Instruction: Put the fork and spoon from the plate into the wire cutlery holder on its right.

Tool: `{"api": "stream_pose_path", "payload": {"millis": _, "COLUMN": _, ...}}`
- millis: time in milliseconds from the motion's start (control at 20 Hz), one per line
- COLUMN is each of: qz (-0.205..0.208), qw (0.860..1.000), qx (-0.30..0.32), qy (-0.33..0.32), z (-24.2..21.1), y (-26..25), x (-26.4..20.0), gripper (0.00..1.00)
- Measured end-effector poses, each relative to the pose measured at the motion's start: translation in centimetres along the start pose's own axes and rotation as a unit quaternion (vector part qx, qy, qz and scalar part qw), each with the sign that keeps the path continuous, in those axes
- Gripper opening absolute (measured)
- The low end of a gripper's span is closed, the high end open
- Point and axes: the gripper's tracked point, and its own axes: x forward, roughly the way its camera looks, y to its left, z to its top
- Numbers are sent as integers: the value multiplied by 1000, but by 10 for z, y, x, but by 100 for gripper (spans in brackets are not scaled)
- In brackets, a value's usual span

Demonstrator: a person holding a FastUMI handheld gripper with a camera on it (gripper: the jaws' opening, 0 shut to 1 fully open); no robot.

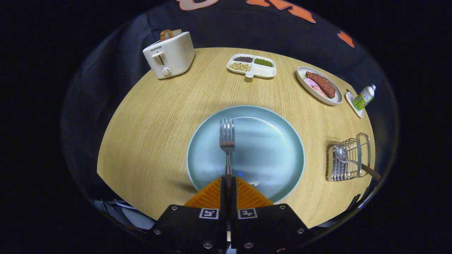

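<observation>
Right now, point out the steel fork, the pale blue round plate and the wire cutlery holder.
steel fork (227,141), gripper view, on its neck below the tines.
pale blue round plate (272,151), gripper view, on its bare centre.
wire cutlery holder (348,160), gripper view, on its wires.

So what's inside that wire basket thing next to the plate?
A spoon lies in the wire cutlery holder, bowl inside, its brown handle poking out past the rim. The wires partly cover the bowl. The fork isn't in yet: the gripper has its jaws shut on the handle, over the plate.

Dining booth — toaster (169,54), plate (268,148), table (148,120).
</observation>
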Motion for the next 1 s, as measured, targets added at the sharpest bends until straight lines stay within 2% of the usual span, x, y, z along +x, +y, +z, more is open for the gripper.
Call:
{"api": "stream_pose_path", "payload": {"millis": 200, "qz": 5, "qw": 1000, "qx": -12, "qy": -5, "z": 9, "y": -27, "x": -32, "gripper": 5}}
{"api": "stream_pose_path", "payload": {"millis": 500, "qz": -13, "qw": 999, "qx": -37, "qy": 4, "z": 22, "y": -95, "x": -82, "gripper": 5}}
{"api": "stream_pose_path", "payload": {"millis": 1000, "qz": -25, "qw": 995, "qx": -53, "qy": 80, "z": 10, "y": -205, "x": -132, "gripper": 5}}
